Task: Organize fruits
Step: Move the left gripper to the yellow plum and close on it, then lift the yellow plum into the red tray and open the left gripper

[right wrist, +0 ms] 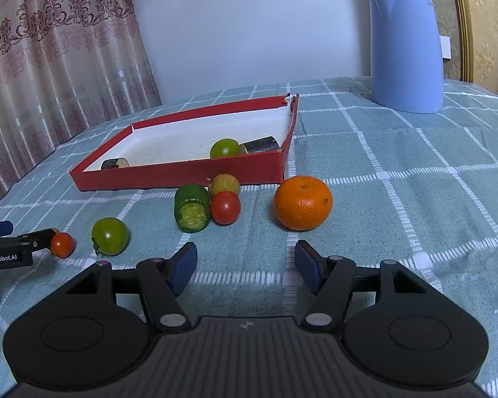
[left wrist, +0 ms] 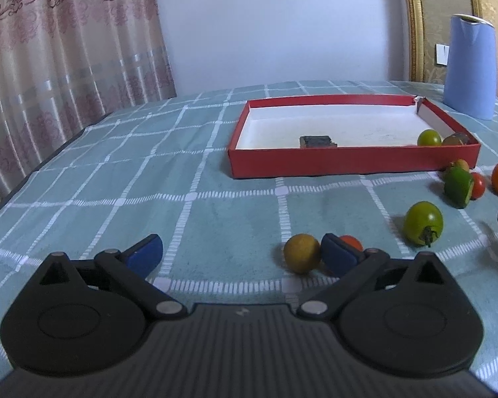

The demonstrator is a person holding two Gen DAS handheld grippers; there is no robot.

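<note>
The left hand-held gripper (left wrist: 240, 253) hangs low over the desk (left wrist: 215, 219) with its blue pads spread wide and nothing pinched. A small yellow-brown round fruit (left wrist: 301, 253) lies just inside its right pad (left wrist: 337, 254), and a small red cherry tomato (right wrist: 62, 244) just outside it, so it seems to be lining up on one of them. The right hand-held gripper (right wrist: 245, 265) is likewise spread and empty, aimed at the large orange mandarin (right wrist: 303, 202) lying near the front corner of the shallow red cardboard tray (right wrist: 182, 174).

Inside the tray, at that corner, sit a green tomato (right wrist: 224, 148) and a dark cut chunk (right wrist: 260, 145); another dark chunk (right wrist: 115, 164) lies further along. Loose between the grippers are a larger green tomato (right wrist: 110, 235), a cut green cucumber piece (right wrist: 192, 208), another red tomato (right wrist: 225, 207) and a second yellowish fruit (right wrist: 223, 184), crowded against the tray's front wall. A tall blue jug (right wrist: 405, 46) stands near the far edge.
</note>
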